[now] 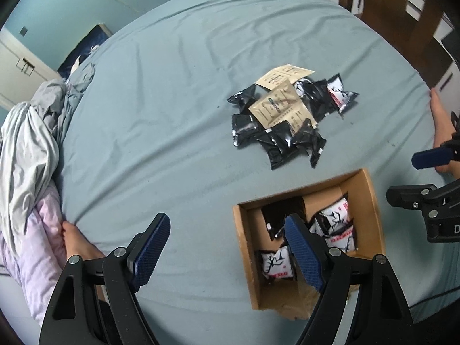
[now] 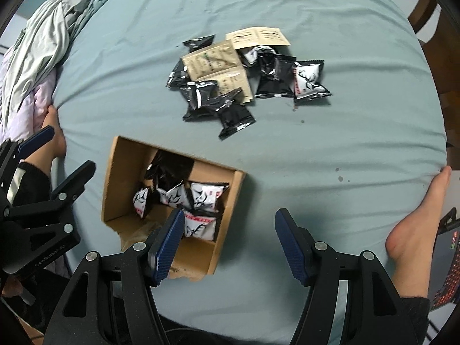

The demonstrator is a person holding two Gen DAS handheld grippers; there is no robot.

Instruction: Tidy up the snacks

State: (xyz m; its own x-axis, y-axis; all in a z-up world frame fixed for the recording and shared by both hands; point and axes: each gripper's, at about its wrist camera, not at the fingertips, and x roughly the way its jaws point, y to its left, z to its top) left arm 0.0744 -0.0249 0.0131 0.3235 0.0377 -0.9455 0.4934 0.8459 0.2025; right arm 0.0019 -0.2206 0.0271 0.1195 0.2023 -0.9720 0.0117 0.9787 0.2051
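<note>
Two views, one bed (image 1: 172,100) (image 2: 330,149) under a wrinkled grey-blue sheet, largest thing in sight. Heaped along the far left edge: rumpled bedding (image 1: 31,132) (image 2: 37,51), grey over pale pink. Bare feet at both sides of the sheet: left foot (image 1: 76,244) (image 2: 54,132), right foot (image 1: 440,123) (image 2: 417,230).

Near the front, an open cardboard box (image 1: 244,247) (image 2: 115,178), flat on the sheet, near wall ragged. Inside, several snack packets (image 1: 336,224) (image 2: 201,198), white with black antler print and red strip, plus a black one toward the far corner.

Beyond the box, well apart from it, a loose pile of snacks (image 1: 284,115) (image 2: 238,80): mostly black packets, some tan sachets lying on top, and a white antler-print packet at the right edge.

Left gripper (image 1: 227,256) (image 2: 43,155) spread wide, nothing between the blue pads, its right finger over the box. Right gripper (image 2: 230,244) (image 1: 414,178) likewise wide apart and holding nothing, its left finger above the box's near right corner, the other over bare sheet.
</note>
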